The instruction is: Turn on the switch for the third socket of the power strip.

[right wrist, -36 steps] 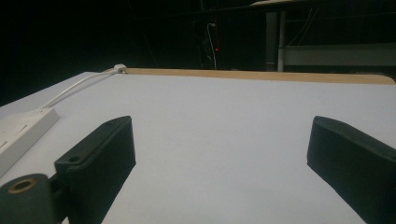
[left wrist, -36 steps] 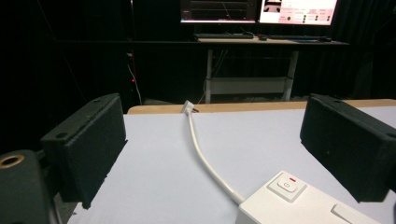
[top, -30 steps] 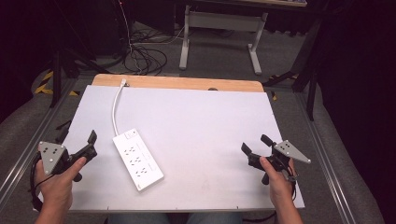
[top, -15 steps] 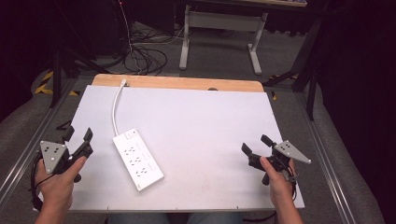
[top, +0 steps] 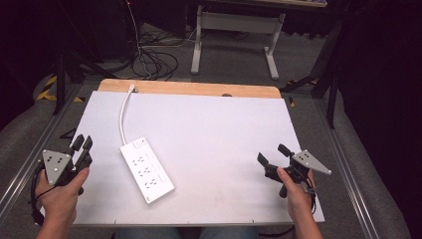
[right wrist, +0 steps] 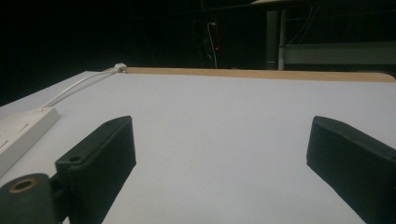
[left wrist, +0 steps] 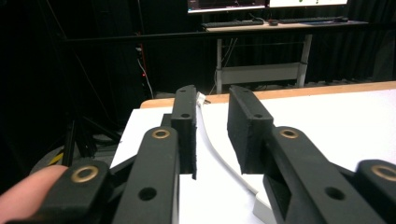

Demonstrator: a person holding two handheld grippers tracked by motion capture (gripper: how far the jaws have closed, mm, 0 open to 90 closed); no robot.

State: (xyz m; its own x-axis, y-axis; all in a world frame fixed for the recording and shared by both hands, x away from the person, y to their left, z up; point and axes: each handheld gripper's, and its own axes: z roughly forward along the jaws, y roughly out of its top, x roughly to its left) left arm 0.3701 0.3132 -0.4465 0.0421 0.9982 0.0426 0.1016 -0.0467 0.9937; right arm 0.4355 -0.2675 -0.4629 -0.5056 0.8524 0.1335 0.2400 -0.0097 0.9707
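White table (top: 224, 129), power strip (top: 147, 169) near left edge.

One white power strip (top: 147, 169) lies on the counter (top: 224, 129), with one white cord (top: 122, 115) running from it toward the counter's far edge. The strip carries three rows of sockets, two to a row, six in all. Two grippers are in sight, the left gripper (top: 82, 145) on one side of the strip and the right gripper (top: 273, 155) well apart on the other, each with two black jaws. Two hands hold them.
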